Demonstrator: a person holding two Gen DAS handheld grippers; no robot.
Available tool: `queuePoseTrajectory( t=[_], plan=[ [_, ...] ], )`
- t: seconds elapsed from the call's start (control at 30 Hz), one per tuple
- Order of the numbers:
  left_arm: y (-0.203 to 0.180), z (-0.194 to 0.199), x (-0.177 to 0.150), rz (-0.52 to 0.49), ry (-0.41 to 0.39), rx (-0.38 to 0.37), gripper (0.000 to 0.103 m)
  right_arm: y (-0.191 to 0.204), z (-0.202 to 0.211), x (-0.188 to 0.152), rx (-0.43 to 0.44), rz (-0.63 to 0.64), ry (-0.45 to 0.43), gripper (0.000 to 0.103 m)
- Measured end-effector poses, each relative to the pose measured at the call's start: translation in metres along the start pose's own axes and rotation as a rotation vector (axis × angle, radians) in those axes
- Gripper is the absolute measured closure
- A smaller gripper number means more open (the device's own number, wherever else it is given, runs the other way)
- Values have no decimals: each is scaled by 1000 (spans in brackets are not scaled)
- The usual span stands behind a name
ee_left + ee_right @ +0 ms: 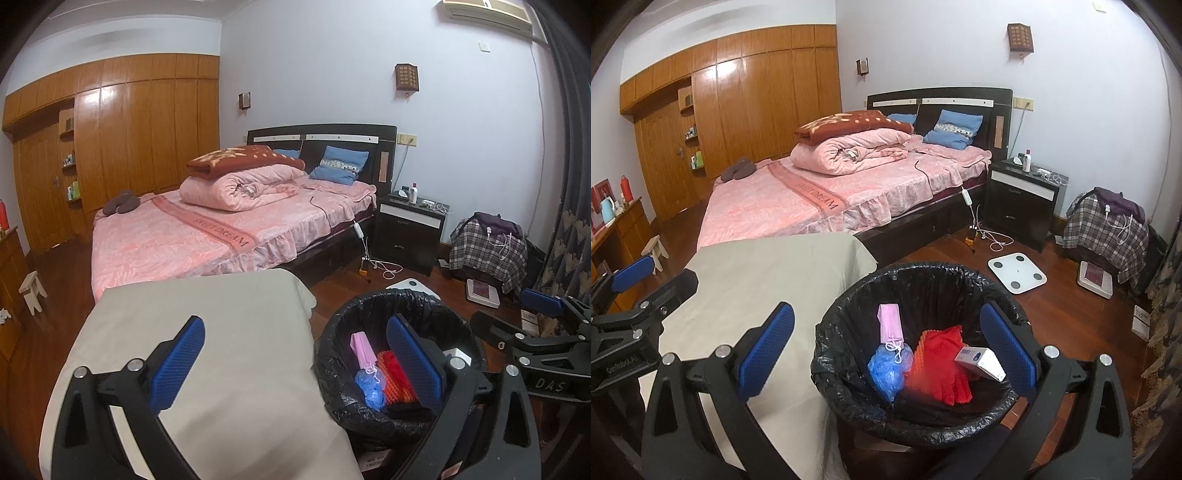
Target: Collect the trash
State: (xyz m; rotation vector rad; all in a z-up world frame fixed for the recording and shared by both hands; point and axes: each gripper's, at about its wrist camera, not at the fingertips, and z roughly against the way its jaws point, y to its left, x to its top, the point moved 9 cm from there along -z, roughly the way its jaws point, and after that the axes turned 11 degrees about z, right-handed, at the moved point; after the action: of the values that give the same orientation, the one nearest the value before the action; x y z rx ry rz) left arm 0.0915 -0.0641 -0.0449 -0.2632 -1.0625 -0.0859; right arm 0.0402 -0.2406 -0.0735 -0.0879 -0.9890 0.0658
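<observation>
A bin with a black liner (849, 306) (332, 332) stands on the floor beside a beige-covered table (757, 280) (229, 325). Inside the bin lie a pink face mask (889, 320) (362, 349), a blue plastic wad (886, 369) (369, 387), a red mesh piece (942, 365) (397, 376) and a small white box (982, 363). My right gripper (886, 347) hovers open above the bin, holding nothing. My left gripper (295, 362) is open too, straddling the table edge and the bin's rim, empty. Each gripper shows at the edge of the other's view.
A pink bed (820, 195) fills the middle of the room, with a black nightstand (1019, 199) to its right. A white scale (1017, 273), cables (993, 236), a plaid-covered seat (1108, 229) and a second scale (1095, 278) sit on the wood floor. A small stool (655, 251) stands left.
</observation>
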Motion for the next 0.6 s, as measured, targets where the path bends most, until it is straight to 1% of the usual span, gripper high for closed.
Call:
queuePoseTrajectory(
  t=[0.6],
  plan=[
    [4, -2, -8, 1, 7, 3, 6, 0, -2, -2, 2, -3, 3, 5]
  ],
)
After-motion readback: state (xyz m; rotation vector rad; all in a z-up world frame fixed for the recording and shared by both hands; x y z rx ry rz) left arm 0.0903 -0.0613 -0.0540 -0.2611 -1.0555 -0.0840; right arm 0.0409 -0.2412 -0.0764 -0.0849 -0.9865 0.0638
